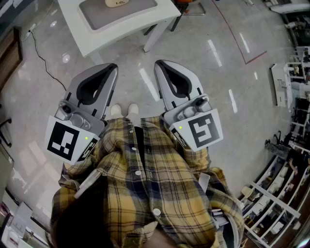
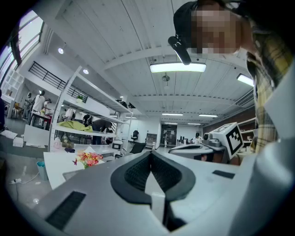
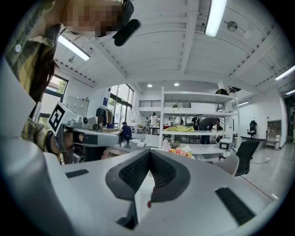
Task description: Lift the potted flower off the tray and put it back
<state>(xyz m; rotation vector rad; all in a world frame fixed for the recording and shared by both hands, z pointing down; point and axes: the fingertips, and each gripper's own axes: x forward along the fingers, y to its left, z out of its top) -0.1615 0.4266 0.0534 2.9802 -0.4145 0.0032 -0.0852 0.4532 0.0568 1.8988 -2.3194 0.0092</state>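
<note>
- The table [image 1: 104,41] stood ahead of us, well apart from both grippers;
- on it lay the tray [image 1: 97,19];
- our left gripper [image 1: 109,67] and right gripper [image 1: 160,64] were fully closed on nothing, held by our body;
- the potted flower [image 1: 115,3] sat on the tray; we judged no lift under way, so the task was either untouched or complete.

The person wears a flannel shirt [image 1: 160,189] checked in yellow, navy and white, closed with white buttons [image 1: 138,172], and pale shoes [image 1: 124,110]. The left gripper [image 1: 110,68] and right gripper [image 1: 160,64] are pale grey tapered shells lined with black ribbed pads [image 2: 133,174] — each carries a marker cube [image 1: 65,140] with black-and-white squares and a small green light [image 1: 87,138].
</note>
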